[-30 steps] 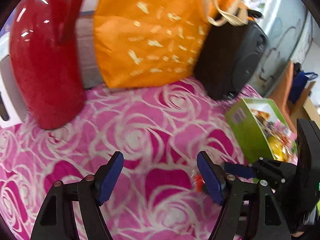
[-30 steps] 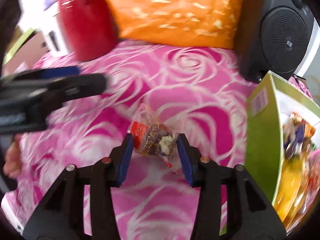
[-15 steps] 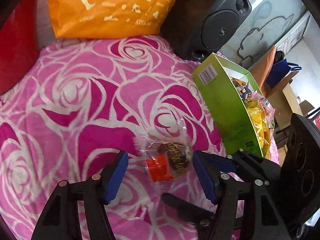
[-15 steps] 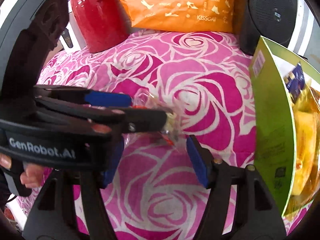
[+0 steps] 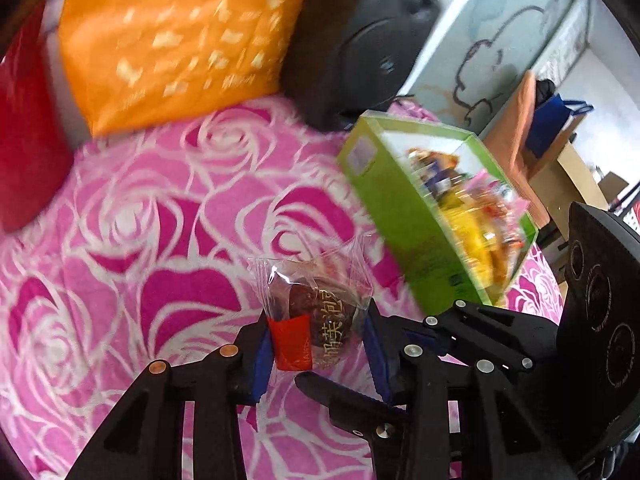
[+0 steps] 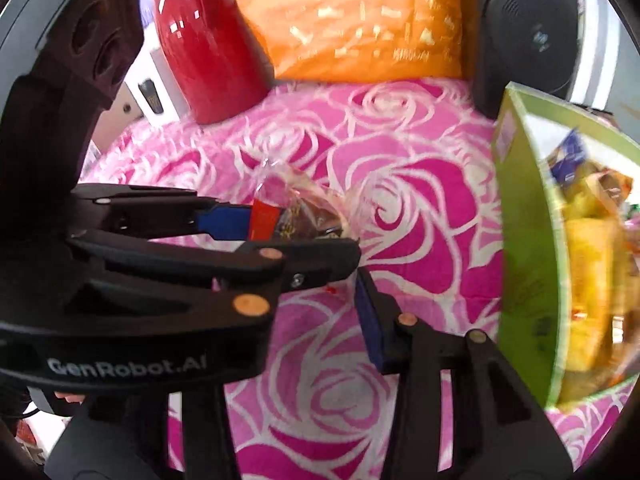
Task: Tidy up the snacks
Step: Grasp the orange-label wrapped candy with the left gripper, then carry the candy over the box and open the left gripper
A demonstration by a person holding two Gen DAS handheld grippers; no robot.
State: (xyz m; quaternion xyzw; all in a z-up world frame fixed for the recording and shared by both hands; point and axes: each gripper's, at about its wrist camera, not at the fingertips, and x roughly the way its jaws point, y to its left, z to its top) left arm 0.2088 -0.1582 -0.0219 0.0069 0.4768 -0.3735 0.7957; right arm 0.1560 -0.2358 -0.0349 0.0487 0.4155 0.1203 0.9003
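1. A clear-wrapped snack (image 5: 316, 312), with a dark round piece and a red label inside, is seen between the blue pads of the left tool (image 5: 318, 350); the pads are pressed against both sides of the wrapper, and the jaws are closing on it.
2. In the right wrist view the same snack (image 6: 296, 212) is seen clamped at the tip of the left tool (image 6: 276, 224), which reaches in from the left edge of that picture.
3. The right tool (image 6: 320, 300) is placed just beneath and beside the left one. Only its right blue pad (image 6: 370, 320) is shown; the other finger is hidden behind the left tool. Its jaws are closing, and nothing can be seen gripped between them.
4. A green box (image 5: 404, 220), open on top and filled with yellow and mixed packets, is set near the snack, on its right side.
5. The desk (image 5: 160, 240) is covered by a pink cloth printed with roses.
6. At the back of the desk an orange bag (image 5: 176, 44), a black speaker (image 5: 360, 60) and a glossy red jug (image 6: 208, 48) are lined up, the bag between the other two.
7. The far objects are blurred in both views.
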